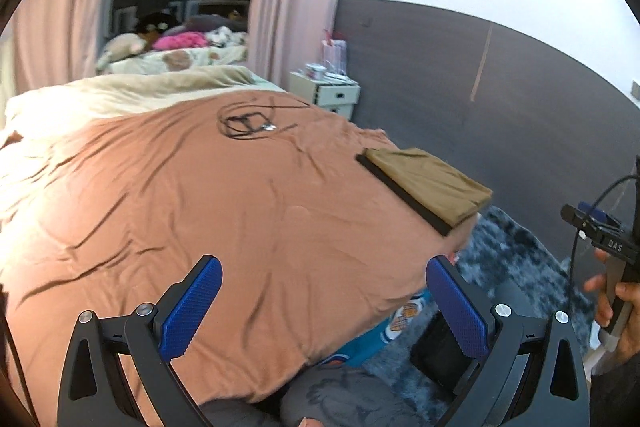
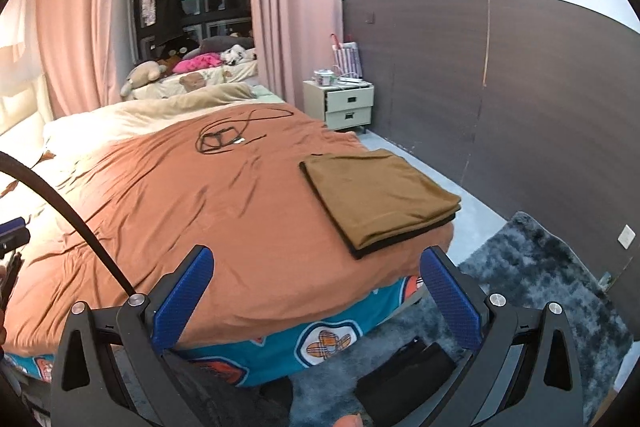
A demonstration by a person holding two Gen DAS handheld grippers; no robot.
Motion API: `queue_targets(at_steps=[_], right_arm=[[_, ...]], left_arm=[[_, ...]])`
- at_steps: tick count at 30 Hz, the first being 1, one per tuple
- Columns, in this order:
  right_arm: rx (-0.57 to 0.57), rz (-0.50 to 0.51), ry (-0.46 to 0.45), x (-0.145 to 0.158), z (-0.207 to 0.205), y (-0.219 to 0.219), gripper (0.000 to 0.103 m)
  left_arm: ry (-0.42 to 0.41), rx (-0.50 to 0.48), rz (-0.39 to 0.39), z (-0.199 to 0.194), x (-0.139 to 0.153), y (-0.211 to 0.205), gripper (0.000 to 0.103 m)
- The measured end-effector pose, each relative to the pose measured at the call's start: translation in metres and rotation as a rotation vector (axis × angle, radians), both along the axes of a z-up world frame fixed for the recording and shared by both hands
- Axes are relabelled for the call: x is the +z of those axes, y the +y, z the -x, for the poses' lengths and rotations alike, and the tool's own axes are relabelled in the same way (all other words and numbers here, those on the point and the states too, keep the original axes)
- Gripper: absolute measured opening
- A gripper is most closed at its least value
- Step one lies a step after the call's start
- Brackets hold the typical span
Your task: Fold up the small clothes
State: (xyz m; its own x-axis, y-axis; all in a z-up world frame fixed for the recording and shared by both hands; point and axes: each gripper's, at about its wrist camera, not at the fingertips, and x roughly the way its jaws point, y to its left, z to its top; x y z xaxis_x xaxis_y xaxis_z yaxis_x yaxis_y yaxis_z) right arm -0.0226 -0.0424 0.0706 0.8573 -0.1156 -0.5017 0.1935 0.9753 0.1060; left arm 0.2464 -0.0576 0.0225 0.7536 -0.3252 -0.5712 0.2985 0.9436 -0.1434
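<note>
A folded mustard-brown garment with a black layer under it lies flat on the orange bedspread near the bed's right corner. The same garment shows in the left wrist view at the bed's right edge. My left gripper is open over the bed's near edge, nothing between its blue pads. My right gripper is open too, held near the bed's foot short of the folded garment. A hand holding the other gripper's handle shows at the right of the left wrist view.
A black cable coil lies on the bedspread farther back. A cream nightstand stands by the dark wall panel. A grey shaggy rug and a black bag lie on the floor. Pillows and plush toys pile at the bed's head.
</note>
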Motion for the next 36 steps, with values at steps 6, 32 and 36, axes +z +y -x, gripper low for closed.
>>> queue_targets(at_steps=[6, 32, 36], right_arm=[[0.040, -0.001, -0.012, -0.005, 0.012, 0.009, 0.103], [0.131, -0.020, -0.040, -0.015, 0.082, 0.030, 0.103], [0.140, -0.026, -0.044, -0.016, 0.090, 0.031, 0.103]], left_arm=[[-0.021, 0.058, 0.004, 0.024, 0.004, 0.025, 0.103], [-0.112, 0.202, -0.011, 0.146, -0.008, 0.081, 0.103], [-0.124, 0.208, 0.003, 0.161, -0.012, 0.081, 0.103]])
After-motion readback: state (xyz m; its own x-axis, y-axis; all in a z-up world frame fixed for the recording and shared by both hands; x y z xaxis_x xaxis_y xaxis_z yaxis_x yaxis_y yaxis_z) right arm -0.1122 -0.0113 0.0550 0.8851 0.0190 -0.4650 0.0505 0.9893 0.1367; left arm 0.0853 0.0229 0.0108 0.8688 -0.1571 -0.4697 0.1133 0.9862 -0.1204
